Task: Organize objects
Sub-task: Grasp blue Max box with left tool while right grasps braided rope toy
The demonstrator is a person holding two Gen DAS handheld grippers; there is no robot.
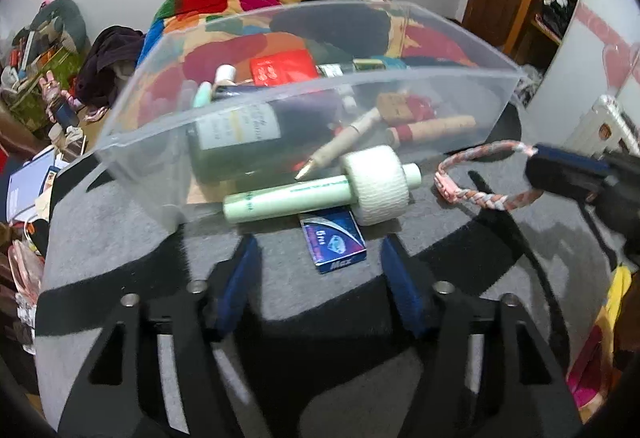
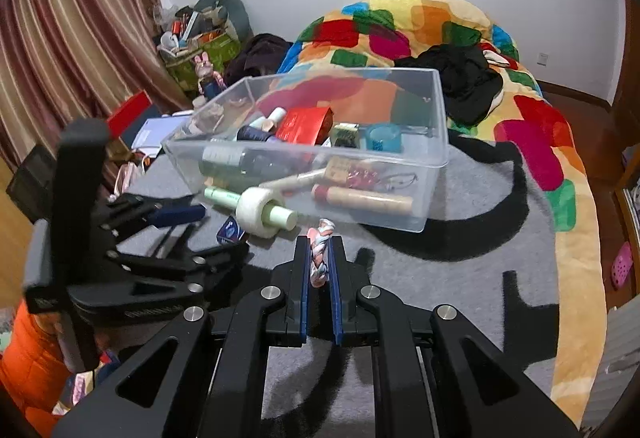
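- The bed [image 2: 460,222], covered by a grey blanket with black patches, carries everything; a multicoloured quilt [image 2: 420,26] is heaped at its far end.
- A clear plastic bin [image 2: 434,158] sits on the grey blanket and holds a dark green bottle [image 1: 236,142] lying on its side, a red packet [image 2: 300,124], a pen [image 1: 340,146], a cork-coloured tube [image 2: 368,198] and other small items too jumbled to name.
- The left gripper [image 1: 318,270] hovers low over the blanket with its jaws spread wide, nothing between them.
- The right gripper [image 2: 319,270] has its jaws clenched on a braided bracelet [image 1: 476,178], pink, white and orange; its loop hangs free just outside the bin's near wall.
- A pale green tube [image 1: 280,198] passes through a white roll of tape [image 1: 378,184]; both lie on the blanket against the bin's near wall.
- A small blue box [image 1: 334,240] lies just in front of the tube, between the left jaws' tips and partly under the roll.
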